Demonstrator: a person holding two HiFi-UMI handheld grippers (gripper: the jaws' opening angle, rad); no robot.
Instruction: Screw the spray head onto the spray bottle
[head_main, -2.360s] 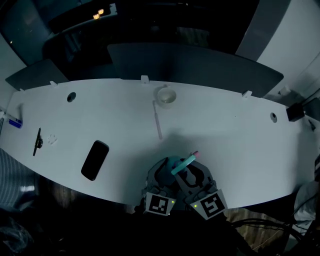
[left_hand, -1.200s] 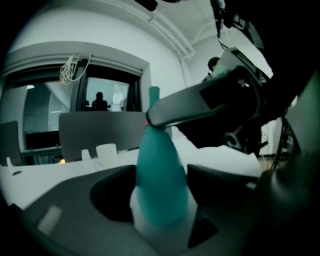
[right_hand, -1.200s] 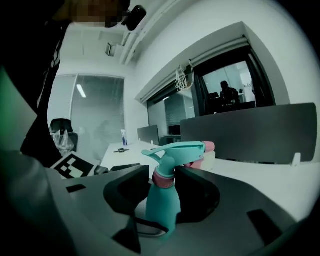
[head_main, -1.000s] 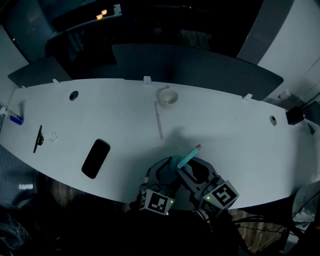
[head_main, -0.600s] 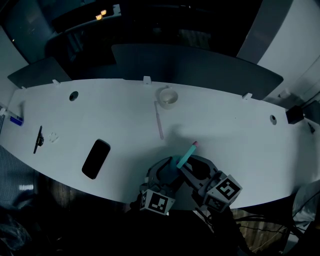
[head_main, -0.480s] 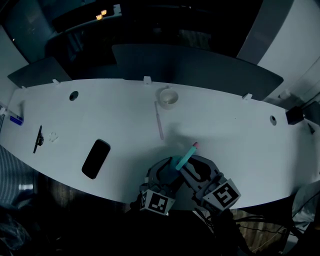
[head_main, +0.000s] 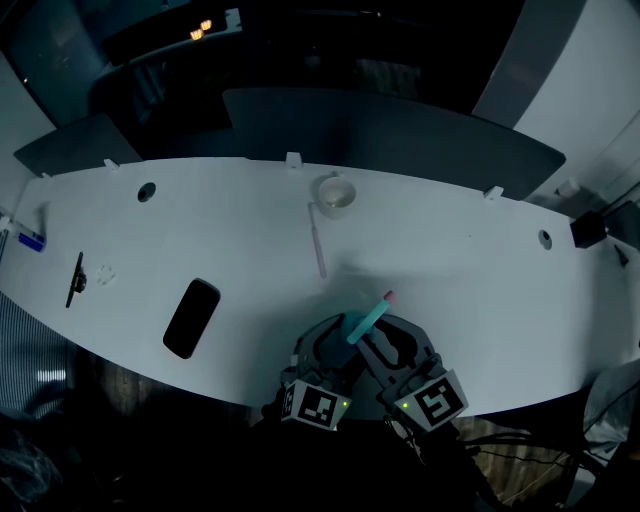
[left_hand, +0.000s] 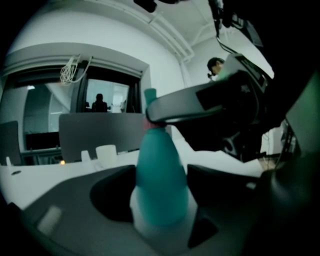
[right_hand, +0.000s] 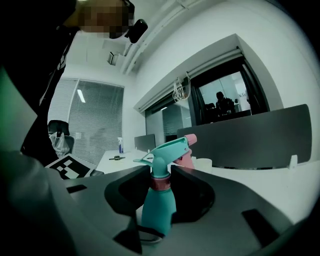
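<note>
- The white desk (head_main: 470, 290) curves across the head view, with dark partition panels (head_main: 400, 130) standing behind its far edge.
- At the desk's left end, a small blue item (head_main: 31, 241) lies right at the edge. A thin black tool (head_main: 75, 281) lies near it, closer to the near edge.
- A black phone (head_main: 190, 319) lies flat and slanted, left of the middle and close to the near edge.
- A white cup (head_main: 335, 193) stands near the far edge at about the middle. A thin pale stick (head_main: 318, 241) lies just beside it, running toward the near edge.
- The left gripper (left_hand: 161, 187) is at the middle of the near edge. Its jaws stand wide but pinch the lower body of the teal spray bottle (left_hand: 160, 170), one on each side.
- The spray bottle stands upright between the two grippers, over the near edge of the desk. From the head view its body is mostly hidden by them.
- The right gripper (right_hand: 161, 182) is just beside the left one, and their fronts meet around the bottle. Its jaws clamp the pink collar at the base of the spray head (right_hand: 169, 149).
- The spray head sits on the bottle's neck. It is teal with a pink nozzle tip that points toward the desk's far right.
- A small black box (head_main: 590, 229) sits at the right end of the desk, against the far edge.
</note>
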